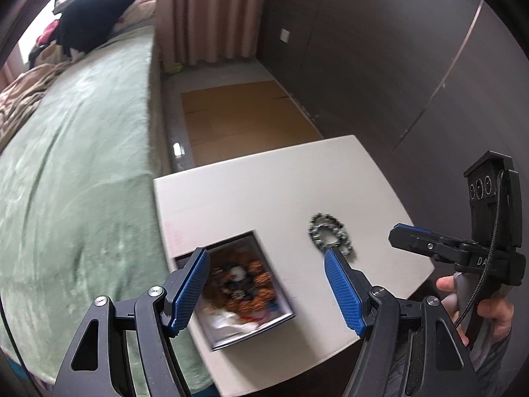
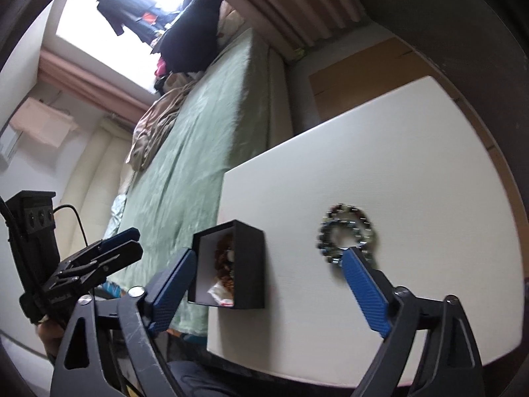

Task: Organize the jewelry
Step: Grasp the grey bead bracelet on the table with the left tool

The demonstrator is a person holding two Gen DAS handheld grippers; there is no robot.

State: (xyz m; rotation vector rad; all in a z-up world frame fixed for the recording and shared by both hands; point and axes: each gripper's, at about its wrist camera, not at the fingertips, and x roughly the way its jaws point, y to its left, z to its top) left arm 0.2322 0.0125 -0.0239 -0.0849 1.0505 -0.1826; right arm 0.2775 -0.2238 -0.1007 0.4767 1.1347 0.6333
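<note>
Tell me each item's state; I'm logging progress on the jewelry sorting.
Black jewelry box: open, lidless, on the table.
Brown beaded bracelet: inside the box.
Silver beaded bracelet: loose on the white table, outside the box.
Left gripper: open, empty.
Right gripper: open, empty.

White table (image 1: pixel 264 198), black box (image 2: pixel 246 264) with white lining and orange-brown beads (image 1: pixel 251 284) inside. Silvery, dark-flecked bracelet (image 1: pixel 330 233). Blue cross-hatched pads (image 1: pixel 344 294) on black grippers. Mint green bedspread (image 1: pixel 82 165), pink pleated curtain (image 1: pixel 211 13), plain tan cardboard (image 1: pixel 244 115).
</note>
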